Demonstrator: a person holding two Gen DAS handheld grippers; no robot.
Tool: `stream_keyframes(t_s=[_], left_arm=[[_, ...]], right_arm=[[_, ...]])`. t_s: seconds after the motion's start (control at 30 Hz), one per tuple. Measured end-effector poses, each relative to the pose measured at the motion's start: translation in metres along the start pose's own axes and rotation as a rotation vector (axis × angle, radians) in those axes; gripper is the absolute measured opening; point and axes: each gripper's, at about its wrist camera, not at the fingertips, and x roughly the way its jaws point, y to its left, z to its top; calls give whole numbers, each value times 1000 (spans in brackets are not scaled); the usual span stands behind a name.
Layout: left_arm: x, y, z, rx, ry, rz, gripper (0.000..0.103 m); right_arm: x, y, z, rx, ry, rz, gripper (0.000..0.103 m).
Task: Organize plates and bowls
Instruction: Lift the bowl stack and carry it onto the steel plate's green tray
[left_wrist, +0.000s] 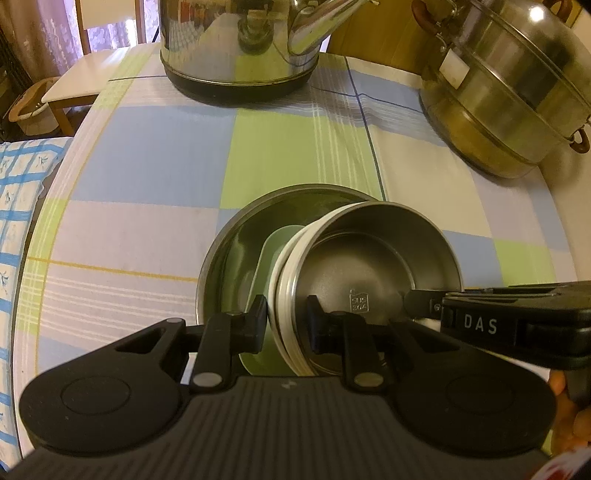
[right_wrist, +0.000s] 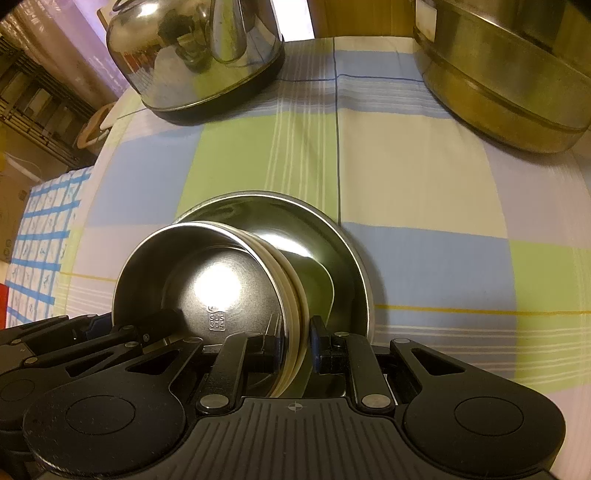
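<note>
on a checked tablecloth near the table's front edge, both grippers, left gripper and right gripper, clamped on the tilted steel bowl rim, nesting into the steel plate, next needing level lowering.

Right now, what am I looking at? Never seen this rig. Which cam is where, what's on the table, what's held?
No robot here: a person holds a two-finger gripper in each hand, with a fisheye camera on each looking along its fingers.

The left wrist view shows the left gripper pinching the near rim of a steel bowl, which is nested in white bowls. The right gripper clamps the same stack's rim in its own view. The stack sits tilted over a wide steel plate, with a pale green dish between them.

The checked tablecloth also carries a steel kettle and a tiered steamer pot.
</note>
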Motion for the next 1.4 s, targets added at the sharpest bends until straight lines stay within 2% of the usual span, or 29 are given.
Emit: stream_keyframes(t_s=[0.4,0.6,0.7,0.87,0.97,1.03,1.13,1.2,1.4], left_arm=[[2,4,0,-7,6,-12,20],[1,2,-3,10,-5,-11,21],[-3,2,-5,8,-14,-8,26],[-13,1,-7,18,-39,-5,26],[-17,-2,-7,38,-53,10,25],[-17,-3,-7,48,-53,9,16],[-15,-3,-7,53,-46,5,14],[-15,-5,-8,63,-49,12,13],[-14,-4,-6,78,-54,18,11]], right_arm=[[1,1,2,-11,-1,9,16],[-2,-2,-4,-35,-27,33,19],[-8,-5,-6,-27,-43,54,21],[-19,-10,-9,-7,-82,70,25],[-24,-13,-12,13,-97,84,25],[-26,-13,-13,16,-105,83,25],[-27,-12,-14,22,-112,81,21],[-26,-11,-16,32,-107,99,10],[-27,-6,-18,62,-102,77,10]])
